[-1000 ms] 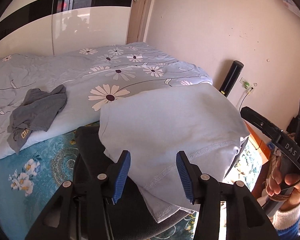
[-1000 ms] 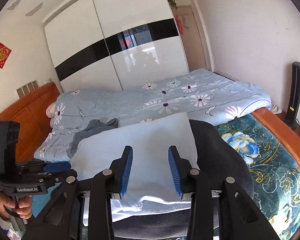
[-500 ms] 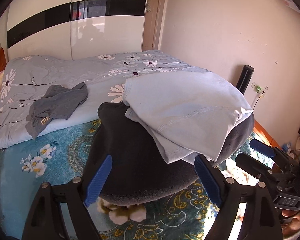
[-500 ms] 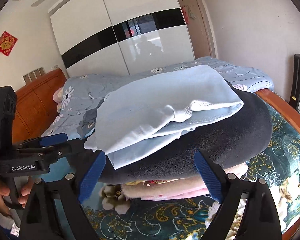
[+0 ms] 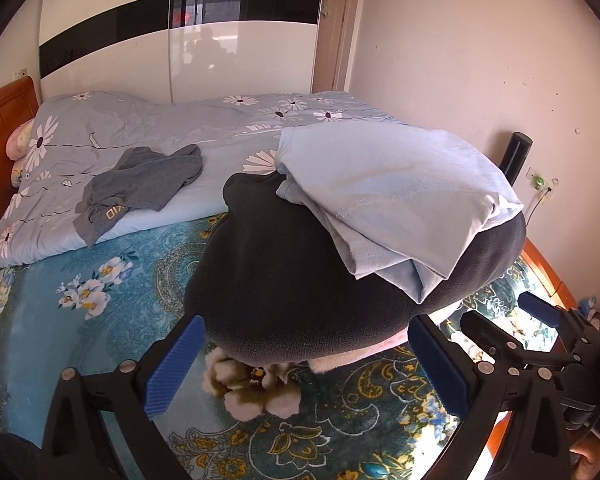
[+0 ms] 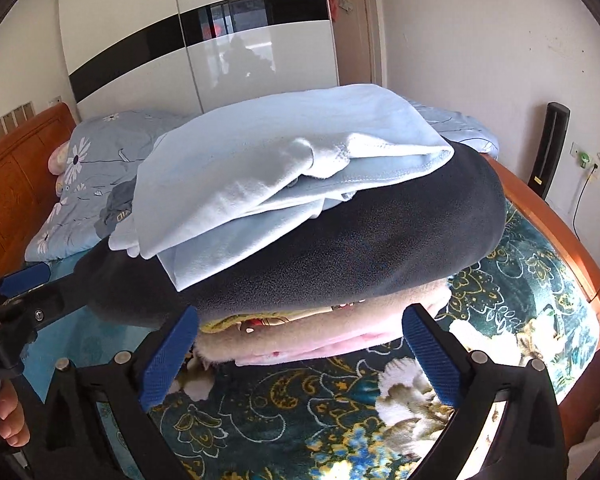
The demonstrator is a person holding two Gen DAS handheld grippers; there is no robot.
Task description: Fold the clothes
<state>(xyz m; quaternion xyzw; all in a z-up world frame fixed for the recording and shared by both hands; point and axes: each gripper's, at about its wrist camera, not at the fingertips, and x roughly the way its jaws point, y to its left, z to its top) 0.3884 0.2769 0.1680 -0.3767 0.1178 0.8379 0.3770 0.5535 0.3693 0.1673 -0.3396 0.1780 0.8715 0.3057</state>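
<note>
The folded light blue shirt (image 5: 392, 196) lies on top of a stack of clothes on the bed (image 5: 100, 320), resting on a dark fleece (image 5: 284, 280) that spreads wider than it on every side. Its long axis runs from the near right of the stack back toward the flowered quilt (image 5: 148, 128). In my left view a stitched hem edge faces me and droops over the fleece's right shoulder. In my right view the shirt's open folded layers face me, with one loose flap lying across the top.

My left gripper (image 5: 304, 364) is spread wide and holds nothing; its blue pads sit low in front of the stack, apart from the cloth. My right gripper (image 6: 300, 360) is just as wide apart and empty, level with the bottom of the stack.

Only my right view shows what lies under the fleece: a pink fuzzy garment (image 6: 320, 340) with a yellow printed layer above it, resting on the teal patterned bedspread. It also shows my left gripper at its left edge, with my fingers (image 6: 8, 416) wrapped round the handle. Only my left view shows the crumpled grey garment (image 5: 140, 188) lying well apart on the quilt, and my right gripper held low at the right of the stack.
</note>
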